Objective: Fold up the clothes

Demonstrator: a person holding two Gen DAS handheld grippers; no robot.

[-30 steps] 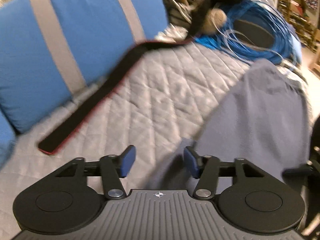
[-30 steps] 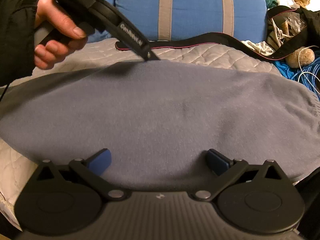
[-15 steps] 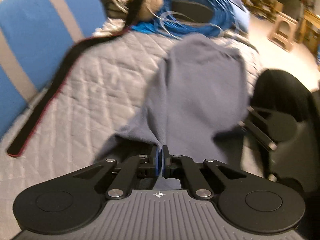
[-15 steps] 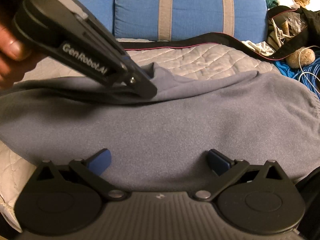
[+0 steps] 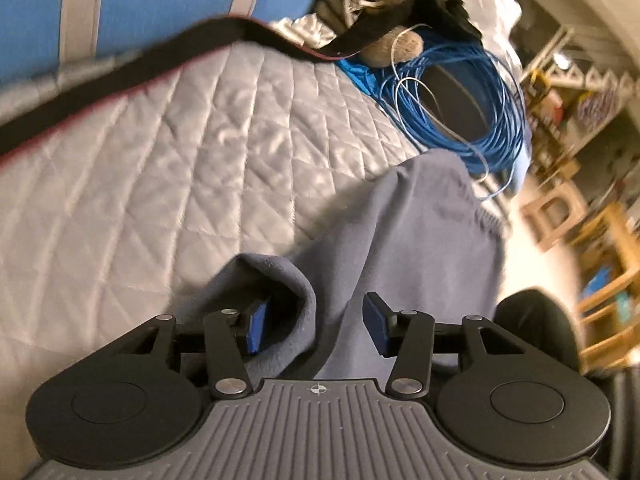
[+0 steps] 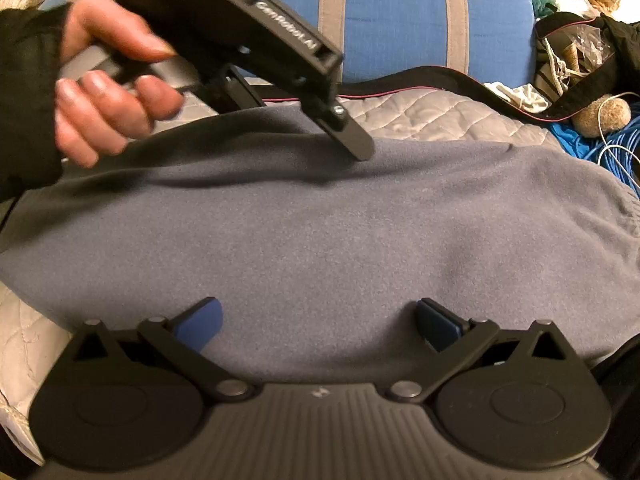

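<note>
Your left gripper [image 5: 316,326], jaws just reopened, has dropped the grey garment [image 6: 320,240]; right gripper [image 6: 320,322] hovers open. Next: pinch a fresh edge to fold.

Soft, matt grey-blue fleece garment [image 6: 320,240] with a fuzzy nap, spread over a quilted bed cover [image 5: 180,168] of faintly shiny stitched cloth. The left hand-held gripper [image 5: 316,326] is matt black plastic with bright metal rivets and blue rubbery pads. Glossy blue cable coil [image 5: 472,100] beyond.
</note>
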